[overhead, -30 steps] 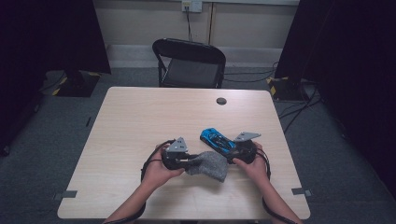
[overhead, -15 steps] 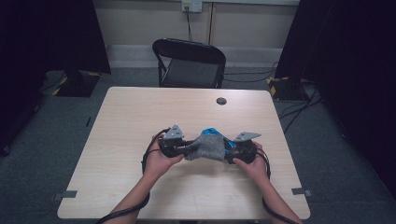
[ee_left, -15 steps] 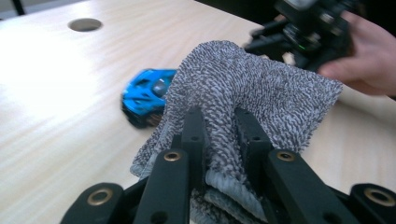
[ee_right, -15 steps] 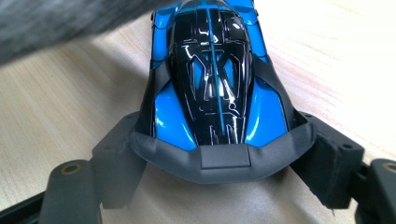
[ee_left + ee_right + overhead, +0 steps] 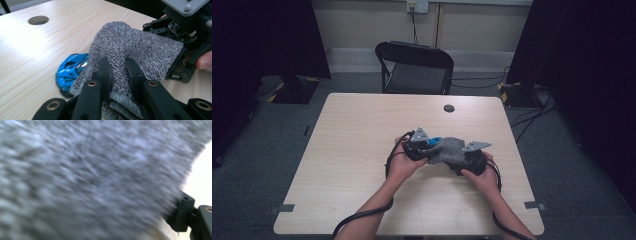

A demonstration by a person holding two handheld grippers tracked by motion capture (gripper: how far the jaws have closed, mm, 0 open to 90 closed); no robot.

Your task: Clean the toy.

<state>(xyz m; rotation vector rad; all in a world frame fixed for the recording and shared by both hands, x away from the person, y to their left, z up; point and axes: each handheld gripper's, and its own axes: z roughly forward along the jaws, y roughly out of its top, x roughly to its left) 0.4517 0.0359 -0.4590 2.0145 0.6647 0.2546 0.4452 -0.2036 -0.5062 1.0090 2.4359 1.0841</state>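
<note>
A grey terry cloth [image 5: 448, 150] is bunched between the two grippers at the middle of the table [image 5: 352, 135]. My left gripper [image 5: 426, 150] is shut on it; in the left gripper view the jaws [image 5: 117, 63] pinch a fold of the cloth [image 5: 135, 42]. A shiny blue toy car [image 5: 435, 141] lies on the wood, its nose poking out from under the cloth [image 5: 71, 72]. The right gripper [image 5: 464, 160] sits at the cloth's other side [image 5: 186, 41], its jaws draped over. The cloth [image 5: 87, 177] blurs the right gripper view, with one finger [image 5: 183, 215] at the edge.
A round cable hole [image 5: 449, 108] [image 5: 38, 20] sits near the table's far edge. A black folding chair [image 5: 414, 67] stands beyond it. Dark curtains hang at both sides and cables lie on the floor at the right.
My left gripper has carried the cloth away from the person and to the right, over the blue car, which is now mostly covered. The right gripper has stayed put.
</note>
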